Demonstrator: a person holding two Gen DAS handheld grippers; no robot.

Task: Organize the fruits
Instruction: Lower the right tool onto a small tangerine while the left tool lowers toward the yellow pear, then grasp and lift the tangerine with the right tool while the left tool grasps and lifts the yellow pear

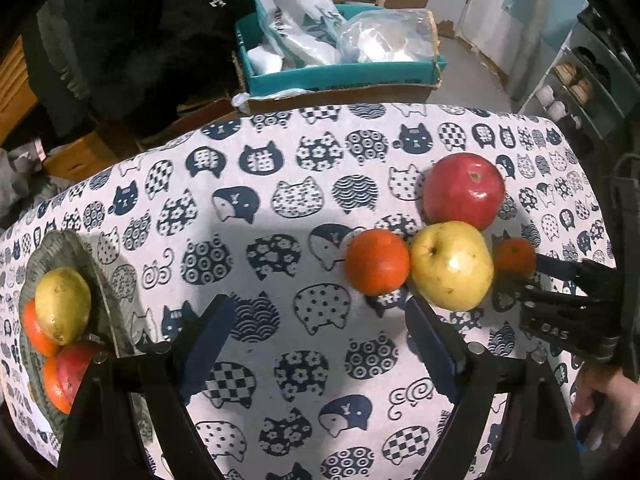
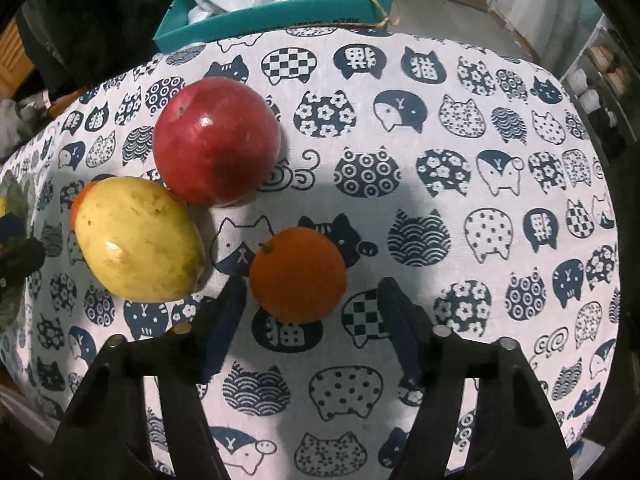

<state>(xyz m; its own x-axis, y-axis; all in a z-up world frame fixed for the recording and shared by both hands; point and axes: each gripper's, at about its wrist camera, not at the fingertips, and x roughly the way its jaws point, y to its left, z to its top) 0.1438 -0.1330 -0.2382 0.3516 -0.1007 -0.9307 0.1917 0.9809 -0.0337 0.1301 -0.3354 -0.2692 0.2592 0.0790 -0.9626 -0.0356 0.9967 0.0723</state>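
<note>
On the cat-print tablecloth (image 1: 280, 208) a red apple (image 1: 464, 190), a yellow apple (image 1: 452, 266) and an orange (image 1: 376, 262) lie touching one another. A second orange (image 1: 514, 256) lies just right of them. My right gripper (image 2: 310, 286) stands open around this orange (image 2: 298, 274), with a gap at each pad. My left gripper (image 1: 318, 316) is open over bare cloth, left of and nearer than the cluster. At the far left a grey-green plate (image 1: 60, 248) holds a yellow fruit (image 1: 62, 304), oranges and a red fruit.
Beyond the table's far edge stands a teal box (image 1: 340, 68) stuffed with plastic bags, with cardboard boxes beside it. Shelves (image 1: 580, 80) line the right wall. A person's hand (image 1: 600, 400) shows at the lower right.
</note>
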